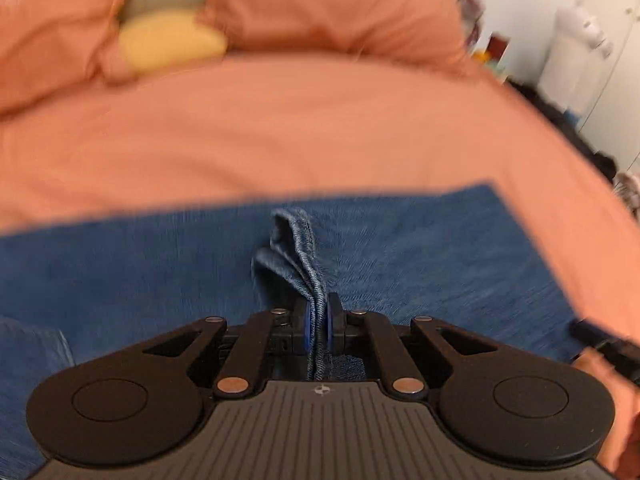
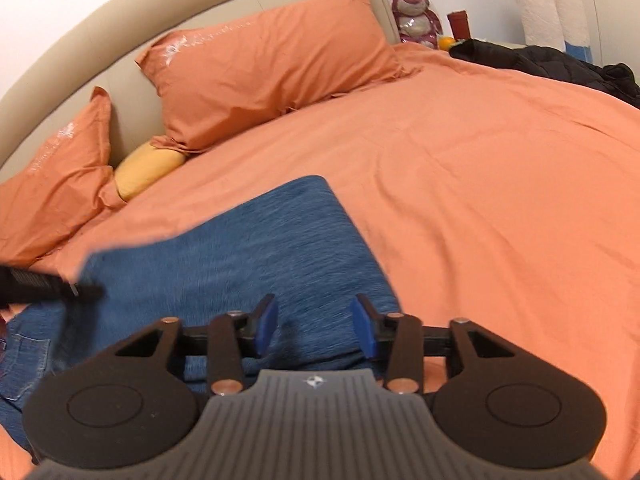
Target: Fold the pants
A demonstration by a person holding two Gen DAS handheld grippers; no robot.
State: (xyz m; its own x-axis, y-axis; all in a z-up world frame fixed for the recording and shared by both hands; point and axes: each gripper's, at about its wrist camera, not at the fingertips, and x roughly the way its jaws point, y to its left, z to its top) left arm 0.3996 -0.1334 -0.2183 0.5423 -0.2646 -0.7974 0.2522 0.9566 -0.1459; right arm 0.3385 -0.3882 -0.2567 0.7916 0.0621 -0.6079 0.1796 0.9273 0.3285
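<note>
- The pants (image 1: pixel 400 248), blue denim, lie spread flat on the bed (image 1: pixel 320 132), which wears an orange cover.
- The left hand-held gripper (image 1: pixel 319 326) is clamped tight on a raised fold of denim (image 1: pixel 298 256); the fabric runs up between its blue pads (image 1: pixel 307 332) and stands above them in a bunched ridge.
- That ridge rises from the middle of the flat denim, with the far edge of the pants lying straight across the cover beyond it.
- The right hand-held gripper (image 2: pixel 316 328) hovers over the near part of the pants (image 2: pixel 240 248) with its jaws parted; no cloth is pinched between its blue pads (image 2: pixel 267 326), and denim shows through the gap.
- In the right wrist view the left hand-held gripper (image 2: pixel 86 291) reaches in from the left edge, its black tip at the edge of the denim.
- A back pocket (image 2: pixel 22 360) of the pants shows at the lower left of that view.
- Two orange pillows (image 2: pixel 272 64) lean on the beige headboard (image 2: pixel 120 32), with a yellow cushion (image 2: pixel 146 170) between them.
- A black garment (image 2: pixel 560 62) lies at the far side of the bed, well apart from the pants.
- A plush toy (image 2: pixel 414 20) sits beyond the bed's corner.
</note>
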